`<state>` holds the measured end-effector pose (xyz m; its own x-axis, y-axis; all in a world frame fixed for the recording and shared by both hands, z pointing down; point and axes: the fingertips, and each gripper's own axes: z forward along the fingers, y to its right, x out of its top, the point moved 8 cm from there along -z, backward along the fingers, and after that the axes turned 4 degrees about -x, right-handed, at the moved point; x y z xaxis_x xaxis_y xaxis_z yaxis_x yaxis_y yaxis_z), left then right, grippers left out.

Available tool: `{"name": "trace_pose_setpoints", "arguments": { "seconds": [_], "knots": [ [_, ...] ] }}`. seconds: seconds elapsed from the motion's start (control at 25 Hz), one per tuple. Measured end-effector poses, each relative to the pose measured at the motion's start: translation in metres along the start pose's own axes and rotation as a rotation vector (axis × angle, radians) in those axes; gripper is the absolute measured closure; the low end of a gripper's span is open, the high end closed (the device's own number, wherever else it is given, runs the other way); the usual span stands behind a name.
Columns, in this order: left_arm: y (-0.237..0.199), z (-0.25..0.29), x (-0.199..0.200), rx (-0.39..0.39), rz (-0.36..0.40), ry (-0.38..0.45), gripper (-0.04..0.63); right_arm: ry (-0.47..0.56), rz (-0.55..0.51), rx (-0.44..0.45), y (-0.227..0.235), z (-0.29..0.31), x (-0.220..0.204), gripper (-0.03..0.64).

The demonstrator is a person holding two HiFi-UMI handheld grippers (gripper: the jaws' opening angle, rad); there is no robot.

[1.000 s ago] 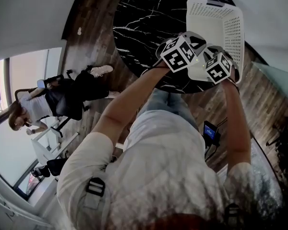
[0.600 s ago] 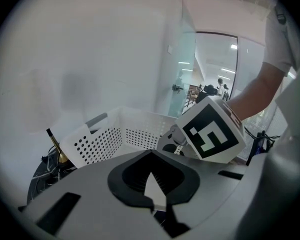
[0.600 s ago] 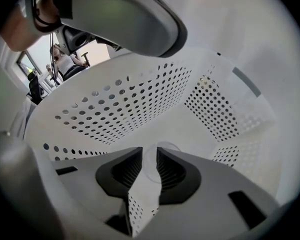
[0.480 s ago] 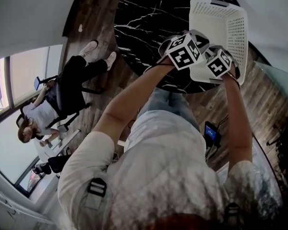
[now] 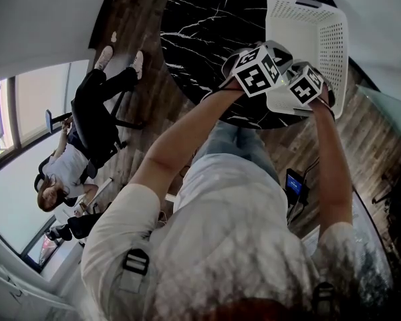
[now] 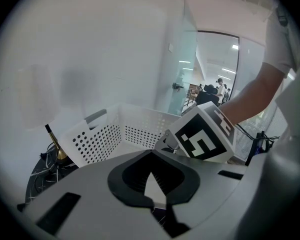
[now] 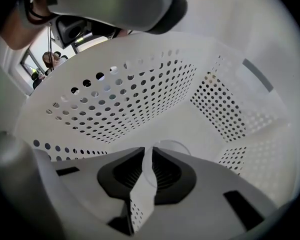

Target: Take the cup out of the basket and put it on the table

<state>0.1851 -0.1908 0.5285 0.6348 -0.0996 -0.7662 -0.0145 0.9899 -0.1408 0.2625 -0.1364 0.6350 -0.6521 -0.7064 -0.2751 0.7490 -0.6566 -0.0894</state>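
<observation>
The right tool point(image 7: 146, 170) is reaching down inside the white perforated basket point(image 7: 140, 91). Its jaws are pinching together on the thin wall of the clear cup point(image 7: 179, 148). The cup is lying low in the basket, near its floor, directly ahead of the jaw tips. Its round rim is showing just beyond them and slightly to their right. Perforated walls are enclosing this tool on its left, ahead and on its right.

The left tool point(image 6: 151, 178) is hovering outside the basket. Its jaws are meeting tip to tip and nothing is standing between them. A perforated basket wall with a handle slot is lying ahead of this tool and to its left. The right tool is showing just ahead and to its right, above the basket rim.

The basket is standing on the black marbled tabletop point(image 5: 200, 19), near the tabletop's edge, with both tools side by side at its near rim.
</observation>
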Motion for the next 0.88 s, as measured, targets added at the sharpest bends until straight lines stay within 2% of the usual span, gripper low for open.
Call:
{"name": "trace_pose_setpoints", "arguments": {
  "seconds": [0.32,0.88],
  "knots": [
    [0.005,-0.002,-0.003,0.001,-0.011,0.009,0.589,-0.015,-0.021,-0.022,0.001,-0.004,-0.006,0.592],
    [0.013,-0.013,0.007,0.008,-0.004,0.025,0.589,0.022,-0.032,-0.068,0.006,-0.033,0.003,0.592]
  ]
}}
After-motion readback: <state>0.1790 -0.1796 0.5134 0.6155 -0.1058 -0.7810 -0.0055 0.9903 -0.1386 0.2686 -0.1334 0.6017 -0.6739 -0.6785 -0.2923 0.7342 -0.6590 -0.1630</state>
